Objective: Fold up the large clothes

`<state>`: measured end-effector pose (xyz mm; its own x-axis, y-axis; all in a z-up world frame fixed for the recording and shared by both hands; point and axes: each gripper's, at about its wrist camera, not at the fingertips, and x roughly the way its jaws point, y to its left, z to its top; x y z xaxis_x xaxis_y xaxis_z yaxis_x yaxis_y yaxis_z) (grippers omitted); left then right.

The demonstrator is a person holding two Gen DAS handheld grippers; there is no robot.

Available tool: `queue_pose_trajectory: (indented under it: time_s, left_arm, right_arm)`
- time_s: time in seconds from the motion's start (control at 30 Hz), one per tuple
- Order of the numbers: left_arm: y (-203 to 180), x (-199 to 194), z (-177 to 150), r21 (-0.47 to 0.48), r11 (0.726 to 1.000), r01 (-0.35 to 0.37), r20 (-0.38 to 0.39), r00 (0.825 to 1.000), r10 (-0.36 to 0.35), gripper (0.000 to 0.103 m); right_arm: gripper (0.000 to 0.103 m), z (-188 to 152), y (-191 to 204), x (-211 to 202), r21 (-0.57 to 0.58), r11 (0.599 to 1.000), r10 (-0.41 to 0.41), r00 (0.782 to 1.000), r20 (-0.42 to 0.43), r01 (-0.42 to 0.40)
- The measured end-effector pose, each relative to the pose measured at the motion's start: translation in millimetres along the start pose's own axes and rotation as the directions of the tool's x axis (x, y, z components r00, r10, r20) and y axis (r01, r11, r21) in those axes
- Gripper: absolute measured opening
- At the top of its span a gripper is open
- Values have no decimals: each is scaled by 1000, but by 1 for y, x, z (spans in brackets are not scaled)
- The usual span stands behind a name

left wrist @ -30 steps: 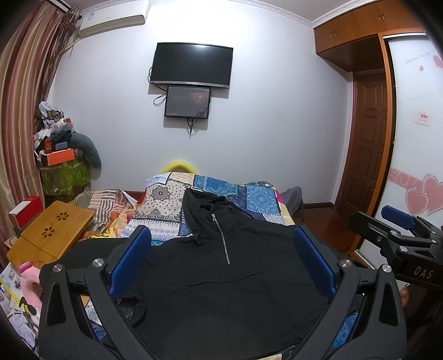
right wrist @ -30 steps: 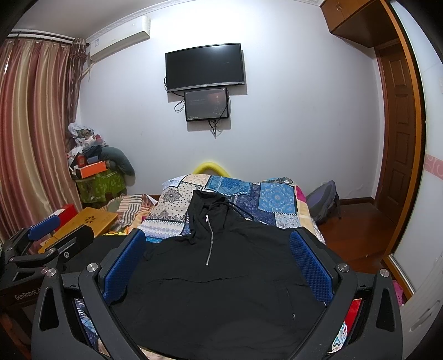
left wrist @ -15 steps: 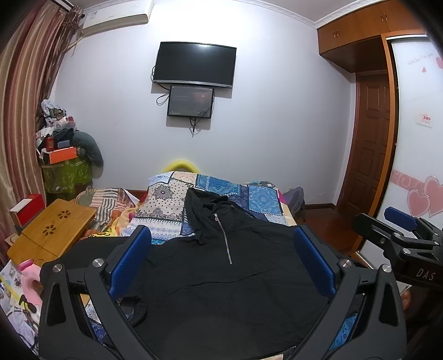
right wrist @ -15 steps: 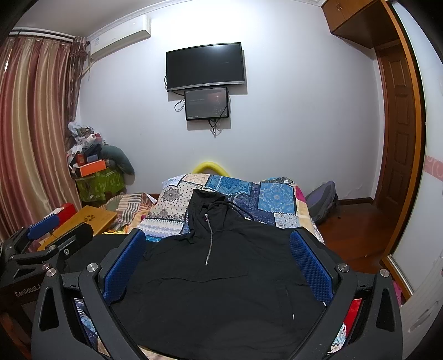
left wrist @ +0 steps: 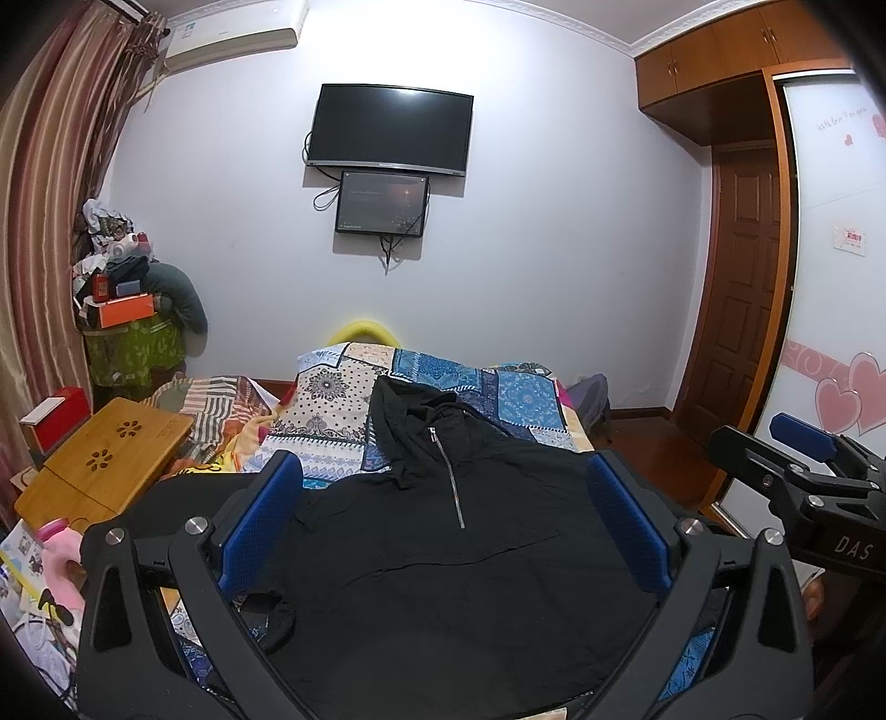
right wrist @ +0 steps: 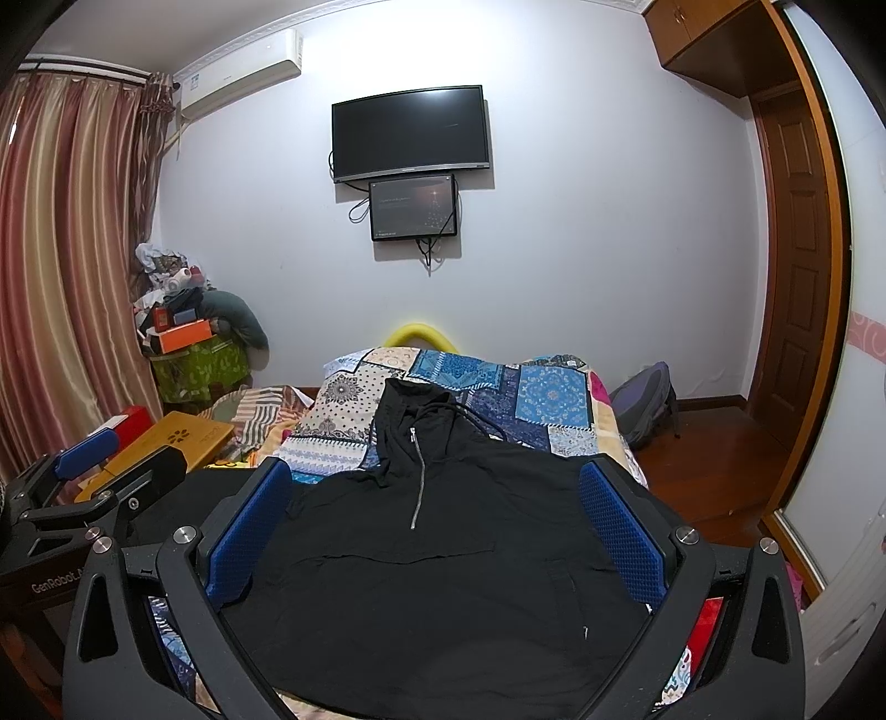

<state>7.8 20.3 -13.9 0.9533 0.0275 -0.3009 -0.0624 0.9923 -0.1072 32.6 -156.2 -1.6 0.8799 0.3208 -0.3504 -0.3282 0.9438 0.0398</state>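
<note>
Black zip-neck hooded pullover, large, lies spread flat front-up on bed w/ blue-and-cream patchwork quilt. Hood toward 12 o'clock, hem toward 6, short silver zip running down chest centre. Same garment in right wrist view, white drawstring-end speck near hem at approx 5 o'clock.

Left gripper, black frame w/ blue ribbed pads, held above hem end of pullover; fingers spread wide apart, nothing between them but cloth below. Touching fabric or not: can't tell.

Right gripper same build, blue pads also wide apart, gripping nothing, over pullover's lower body. Seen from left wrist view at 3 o'clock, beside bed edge; left one seen from right wrist view at 9 o'clock.

Around: black flat-screen TV on white wall at 12 o'clock, smaller dark monitor just beneath, cables hanging. White air-con unit at 11. Striped red-gold curtain at 9–10. Bamboo folding lap table at 9, beside bed. Pile of boxes and clothes on green-covered stand at 10. Brown wooden door at 2–3, grey backpack on floor near it. Yellow curved foam piece past far end of bed.
</note>
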Motion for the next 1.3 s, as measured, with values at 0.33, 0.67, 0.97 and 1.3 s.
queue_pose_trajectory:
  time_s: [0.33,0.67,0.97,1.3]
  left_arm:
    - [2,0,0,-1,1000,0,-1,1000,0,103]
    - [13,11,-2,-14,1000,-24,-22,999,24,103]
    - [62,43,-5,-59,989,-139,-70,988,135,103]
    - [178,93,-38,-174,901,-398,-235,905,354,103]
  right_arm:
    - [103,-1,0,0,0,1000,0,1000,0,0]
    - [103,-1,-4,14,2,1000,-13,999,-32,13]
    - [103,-5,-7,41,7,998,-54,994,-93,55]
    - [103,-20,-18,84,-3,992,-124,970,-211,126]
